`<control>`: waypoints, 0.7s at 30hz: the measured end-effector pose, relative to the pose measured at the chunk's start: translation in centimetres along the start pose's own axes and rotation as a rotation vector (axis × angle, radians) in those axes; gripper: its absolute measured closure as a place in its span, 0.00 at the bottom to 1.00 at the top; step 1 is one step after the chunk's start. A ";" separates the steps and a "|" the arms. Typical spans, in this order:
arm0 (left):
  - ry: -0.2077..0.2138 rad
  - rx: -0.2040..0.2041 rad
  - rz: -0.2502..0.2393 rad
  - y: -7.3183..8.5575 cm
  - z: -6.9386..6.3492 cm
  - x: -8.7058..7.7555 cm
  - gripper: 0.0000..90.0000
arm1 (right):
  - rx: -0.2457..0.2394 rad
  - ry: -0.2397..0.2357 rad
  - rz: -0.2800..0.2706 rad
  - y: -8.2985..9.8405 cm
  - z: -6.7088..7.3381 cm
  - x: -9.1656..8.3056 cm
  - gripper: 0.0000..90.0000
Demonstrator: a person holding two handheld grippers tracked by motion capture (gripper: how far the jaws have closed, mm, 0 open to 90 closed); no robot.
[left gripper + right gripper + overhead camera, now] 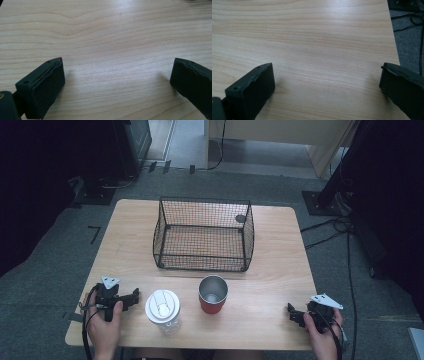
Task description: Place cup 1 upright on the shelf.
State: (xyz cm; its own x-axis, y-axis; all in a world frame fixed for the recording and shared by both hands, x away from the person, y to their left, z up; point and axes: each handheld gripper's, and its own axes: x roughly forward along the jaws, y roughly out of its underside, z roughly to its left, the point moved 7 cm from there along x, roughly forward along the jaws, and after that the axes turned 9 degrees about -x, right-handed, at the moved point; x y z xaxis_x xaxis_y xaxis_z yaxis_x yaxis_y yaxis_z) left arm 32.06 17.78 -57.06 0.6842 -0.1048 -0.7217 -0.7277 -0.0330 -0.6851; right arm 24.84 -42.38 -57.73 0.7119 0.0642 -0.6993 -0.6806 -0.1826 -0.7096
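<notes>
I'm working over a pale wooden table (270,310) with rounded corners, standing on grey carpet; dark stands and equipment hem in the room on both sides, and black cables (350,270) trail over the floor on the right. Starting at the left, my left gripper (131,297) rests on the near left part of the table in a hand, pointing right; in the left gripper view its jaws stand wide apart with only bare wood grain between them, so it has hold of nothing. Just beside it to the right stands a clear bottle with a white lid (162,309), close to the near edge. Next along, near the bottle but apart from it, is a red cup with a metal inside (213,295), upright and open at the top. Behind these two, in the middle of the table, sits a black wire basket (248,235), which blocks the far half of the surface. At the far right, my right gripper (295,315) lies near the table's near right corner, well apart from the cup; in the right gripper view its jaws are spread wide over bare wood, gripping nothing, with the table edge and carpet beyond.
</notes>
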 end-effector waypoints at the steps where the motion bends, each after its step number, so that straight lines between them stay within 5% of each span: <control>1: 0.000 0.000 0.000 0.0 0.0 0.0 0.00 | -0.001 0.000 -0.001 0.0 0.0 0.0 0.00; 10: 0.003 0.004 0.003 0.2 0.0 -0.2 0.01 | -0.010 0.046 -0.011 0.0 0.4 -0.8 0.05; 14: 0.003 0.005 0.003 0.2 0.0 -0.2 0.00 | 0.031 0.017 -0.044 -0.6 1.1 -1.5 0.04; 21: 0.003 0.005 0.003 0.2 0.0 -0.2 0.00 | -0.007 -0.021 -0.076 -2.1 3.4 -2.6 0.04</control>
State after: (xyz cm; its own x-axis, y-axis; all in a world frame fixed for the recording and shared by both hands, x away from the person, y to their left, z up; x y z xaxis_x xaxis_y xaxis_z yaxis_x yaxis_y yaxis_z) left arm 31.78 17.79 -57.07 0.6822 -0.1079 -0.7232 -0.7292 -0.0277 -0.6837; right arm 23.83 -38.86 -54.66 0.7578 0.0984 -0.6451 -0.6234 -0.1828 -0.7602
